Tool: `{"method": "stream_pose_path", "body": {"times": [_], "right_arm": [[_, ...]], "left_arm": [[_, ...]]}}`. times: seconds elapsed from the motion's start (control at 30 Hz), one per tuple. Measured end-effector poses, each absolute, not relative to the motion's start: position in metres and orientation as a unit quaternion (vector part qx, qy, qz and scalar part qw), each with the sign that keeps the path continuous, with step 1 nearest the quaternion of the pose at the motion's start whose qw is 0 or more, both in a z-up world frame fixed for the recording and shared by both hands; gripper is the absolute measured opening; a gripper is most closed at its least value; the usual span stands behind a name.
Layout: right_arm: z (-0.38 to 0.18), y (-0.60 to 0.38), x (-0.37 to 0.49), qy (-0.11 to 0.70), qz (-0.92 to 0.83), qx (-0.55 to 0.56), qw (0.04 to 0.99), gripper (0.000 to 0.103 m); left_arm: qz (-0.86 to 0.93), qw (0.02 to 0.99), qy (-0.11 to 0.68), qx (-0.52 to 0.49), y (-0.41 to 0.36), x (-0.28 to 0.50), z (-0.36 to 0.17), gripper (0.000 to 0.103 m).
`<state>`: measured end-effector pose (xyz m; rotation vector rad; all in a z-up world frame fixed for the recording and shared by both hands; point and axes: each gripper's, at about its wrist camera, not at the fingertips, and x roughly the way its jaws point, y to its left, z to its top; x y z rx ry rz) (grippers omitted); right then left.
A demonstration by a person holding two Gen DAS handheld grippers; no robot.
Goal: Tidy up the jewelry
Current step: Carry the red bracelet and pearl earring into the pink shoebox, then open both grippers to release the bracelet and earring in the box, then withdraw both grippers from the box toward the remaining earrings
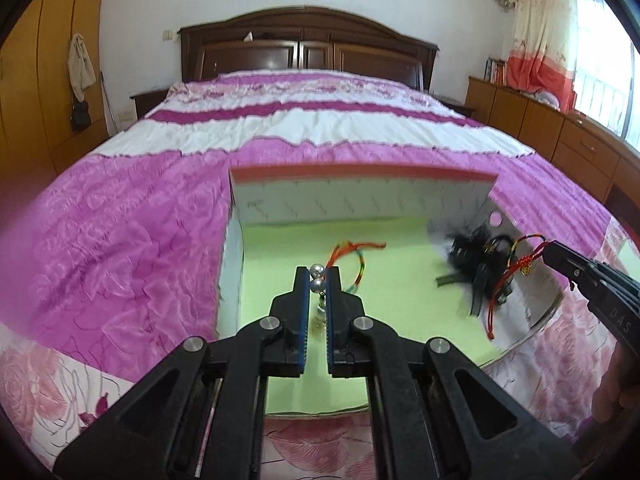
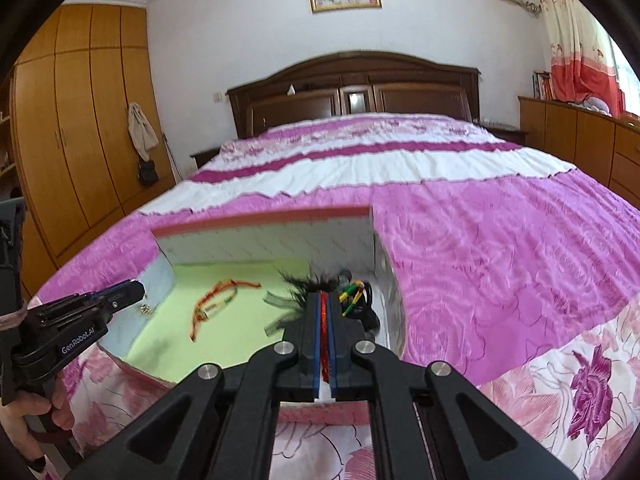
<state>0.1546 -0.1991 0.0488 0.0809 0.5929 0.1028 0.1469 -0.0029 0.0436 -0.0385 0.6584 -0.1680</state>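
Already the sorting looks well under way, though not finished. An open box (image 1: pixel 360 196) with a green floor sits on the bed (image 1: pixel 120 220), and two pieces lie inside it: a multicoloured woven cord bracelet (image 1: pixel 352 256) on the green lining and a black feathery hair piece (image 1: pixel 468 256) by the right wall.

The left tool (image 1: pixel 319 280) is closed on a pearl-bead earring (image 1: pixel 317 278), two silvery beads pinched between its blue pads, with a small dangle hanging below, held above the box floor.

The right tool (image 2: pixel 327 304) is clamped shut on a red cord bracelet (image 1: pixel 516 264) with multicoloured sections; its loop hangs over the box's right side, just above the feathery piece.

By my judgement, both held pieces remain to be set down inside. Whether more jewelry waits outside the box cannot be told.
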Motion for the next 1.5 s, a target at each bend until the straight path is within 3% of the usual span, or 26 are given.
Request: {"method": "stream_pose_path", "body": {"times": [0.53,0.63,0.73,0.77,0.8,0.87,1.5], "right_arm": [[0.023,-0.203,0.167,0.337,0.039,0.04,0.94,0.004],[0.024,-0.204,0.166,0.338,0.043,0.049,0.939,0.005],[0.027,-0.205,0.165,0.336,0.049,0.056,0.939,0.015],[0.028,-0.205,0.165,0.334,0.052,0.058,0.939,0.023],[0.03,-0.204,0.163,0.332,0.056,0.061,0.94,0.03],[0.032,-0.204,0.161,0.33,0.062,0.065,0.94,0.035],[0.067,-0.207,0.114,0.293,0.081,0.097,0.948,0.04]], "left_arm": [[-0.08,0.931,0.357,-0.013,-0.009,0.156,0.022,0.0],[-0.08,0.93,0.359,-0.009,-0.01,0.156,0.023,0.006],[-0.08,0.931,0.357,-0.012,-0.01,0.154,0.025,0.017],[-0.081,0.931,0.356,-0.014,-0.01,0.152,0.027,0.02],[-0.081,0.931,0.356,-0.016,-0.009,0.151,0.028,0.022],[-0.085,0.931,0.355,-0.02,-0.008,0.149,0.031,0.024],[-0.11,0.934,0.337,-0.041,0.0,0.112,0.06,0.027]]}}
